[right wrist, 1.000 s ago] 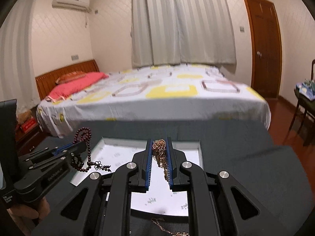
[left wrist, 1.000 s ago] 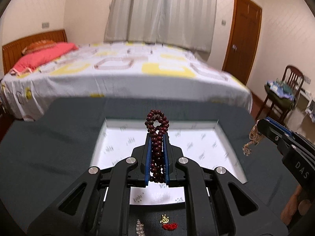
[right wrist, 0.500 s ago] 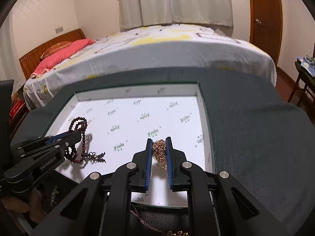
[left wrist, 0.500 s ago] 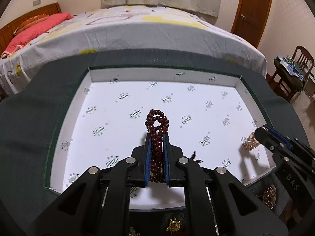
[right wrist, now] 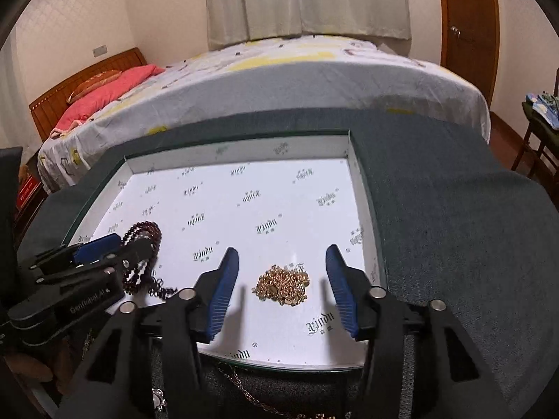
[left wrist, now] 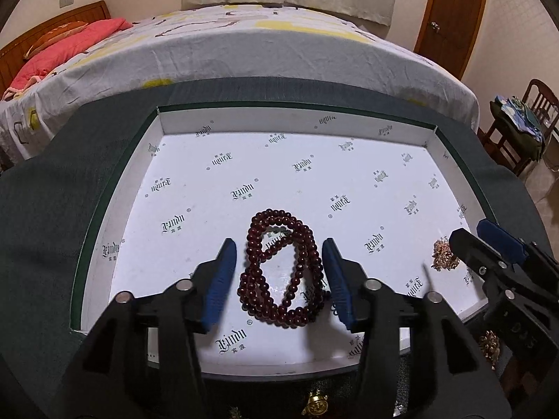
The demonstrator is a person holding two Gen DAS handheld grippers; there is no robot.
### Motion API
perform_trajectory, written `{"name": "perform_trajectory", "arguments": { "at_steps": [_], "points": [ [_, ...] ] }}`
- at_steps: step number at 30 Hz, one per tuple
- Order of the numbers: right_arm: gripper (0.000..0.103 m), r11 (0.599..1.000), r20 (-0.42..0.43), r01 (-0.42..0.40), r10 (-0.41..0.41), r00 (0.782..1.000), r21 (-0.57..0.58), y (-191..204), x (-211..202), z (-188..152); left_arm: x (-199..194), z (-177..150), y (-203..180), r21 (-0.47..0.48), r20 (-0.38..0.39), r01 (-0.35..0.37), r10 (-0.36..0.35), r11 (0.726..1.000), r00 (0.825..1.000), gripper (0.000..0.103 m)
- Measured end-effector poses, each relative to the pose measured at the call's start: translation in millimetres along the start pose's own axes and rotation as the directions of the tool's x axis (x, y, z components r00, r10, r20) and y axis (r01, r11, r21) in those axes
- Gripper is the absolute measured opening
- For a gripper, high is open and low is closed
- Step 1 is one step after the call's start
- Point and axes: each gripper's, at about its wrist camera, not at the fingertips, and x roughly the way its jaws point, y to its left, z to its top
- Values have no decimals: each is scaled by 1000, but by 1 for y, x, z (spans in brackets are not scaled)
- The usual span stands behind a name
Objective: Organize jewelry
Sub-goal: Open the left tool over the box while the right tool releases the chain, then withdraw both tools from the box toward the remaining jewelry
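Observation:
A dark red bead bracelet (left wrist: pixel 279 269) lies coiled on the floor of a shallow white box (left wrist: pixel 244 129), between the spread fingers of my left gripper (left wrist: pixel 279 276), which is open and empty. A heap of gold chain (right wrist: pixel 282 284) lies in the same box (right wrist: pixel 244 146) near its right front, between the spread fingers of my right gripper (right wrist: pixel 282 282), also open and empty. The beads (right wrist: pixel 143 244) show partly behind the left gripper in the right wrist view. The gold chain (left wrist: pixel 444 255) shows beside the right gripper in the left wrist view.
The box sits on a dark green cloth (right wrist: pixel 454 209). More jewelry lies on the cloth in front of the box: a gold charm (left wrist: pixel 316 403), a gold piece (left wrist: pixel 491 344) and a thin chain (right wrist: pixel 244 391). A bed (left wrist: pixel 244 52) stands behind, a chair (left wrist: pixel 524 129) at right.
Both grippers have dropped lower over the box and opened. The beads and the gold chain left the jaws and now lie on the box floor.

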Motion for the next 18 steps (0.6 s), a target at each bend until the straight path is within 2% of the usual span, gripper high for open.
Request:
{"name": "perform_trajectory", "arguments": {
  "at_steps": [3,5,8,18],
  "points": [
    [52,1000,14,-4,4,1000,6,0,-6,2,-3,0,0,1,4,1,-1,1000,1000,54],
    [52,1000,32,-4,3,999,10,-1,-14,4,-8,0,0,1,21,-1,1,1000,1000,62],
    [52,1000,54,-3,2,999,18,-2,-27,5,-18,2,0,7,52,-5,4,1000,999,68],
    [52,999,104,10,-14,994,43,-10,-70,-5,-67,-3,-5,14,133,11,-13,1000,991,78]
  ]
}}
